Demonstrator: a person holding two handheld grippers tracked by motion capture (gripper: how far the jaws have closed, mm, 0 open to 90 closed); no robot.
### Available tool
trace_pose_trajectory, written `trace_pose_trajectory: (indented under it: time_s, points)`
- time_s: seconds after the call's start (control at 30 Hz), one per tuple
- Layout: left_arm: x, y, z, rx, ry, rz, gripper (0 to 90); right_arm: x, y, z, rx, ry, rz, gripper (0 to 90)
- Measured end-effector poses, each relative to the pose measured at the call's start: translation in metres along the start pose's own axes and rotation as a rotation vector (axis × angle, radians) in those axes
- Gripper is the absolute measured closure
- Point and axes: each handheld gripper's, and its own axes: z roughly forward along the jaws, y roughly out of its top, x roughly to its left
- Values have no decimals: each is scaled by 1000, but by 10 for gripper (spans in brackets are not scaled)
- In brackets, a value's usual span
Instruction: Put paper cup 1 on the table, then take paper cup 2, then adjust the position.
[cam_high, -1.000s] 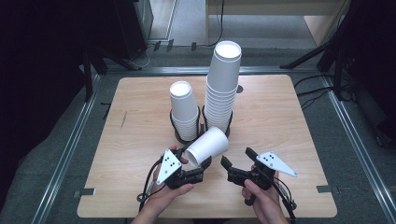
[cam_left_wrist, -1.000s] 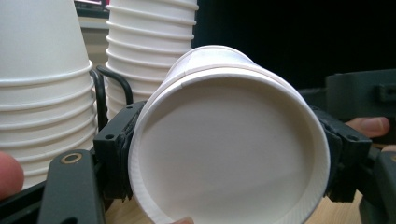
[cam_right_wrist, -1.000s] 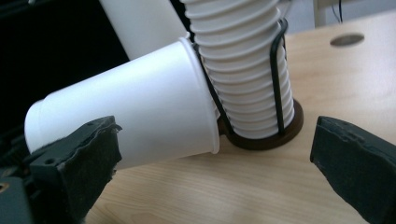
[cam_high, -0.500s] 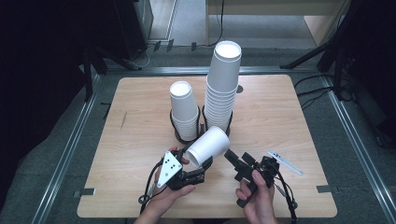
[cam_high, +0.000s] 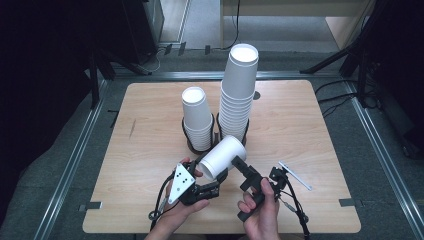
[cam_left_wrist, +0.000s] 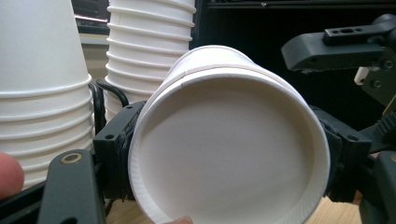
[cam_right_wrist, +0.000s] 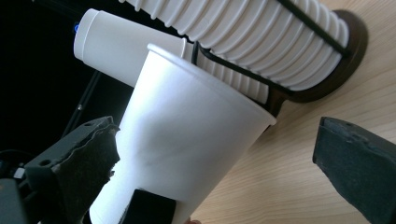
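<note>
My left gripper (cam_high: 211, 181) is shut on a white paper cup (cam_high: 226, 155) near its rim and holds it tilted above the table's front. In the left gripper view the cup's open mouth (cam_left_wrist: 229, 149) faces the camera, with a black jaw pressed on each side. My right gripper (cam_high: 248, 186) is rolled onto its side just right of the cup's base. Its jaws have just been opening wider. In the right gripper view they stand far apart, with the cup's side (cam_right_wrist: 187, 140) in the gap and neither pad pressing on it.
Two stacks of white cups stand in black wire holders mid-table: a short stack (cam_high: 196, 117) and a tall stack (cam_high: 239, 90) right behind the held cup. The wooden table (cam_high: 310, 125) has bare room left and right. Metal rails run along the floor around it.
The right hand has rolled over so that its grey plate now shows edge-on, and it has moved in toward the cup's base. The left gripper and cup have stayed put.
</note>
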Motion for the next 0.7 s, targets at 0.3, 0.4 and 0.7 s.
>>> trace_pose_trajectory:
  time_s: [0.3, 0.4, 0.7]
  points:
    - [-2, 0, 0, -7, -6, 3, 229, 2, -8, 10, 8, 26, 31, 1]
    - [-3, -1, 0, -3, -9, 8, 229, 3, -9, 12, 17, 35, 46, 2]
    - [-4, -1, 1, -10, -4, 16, 229, 6, -7, 19, 17, 56, 72, 1]
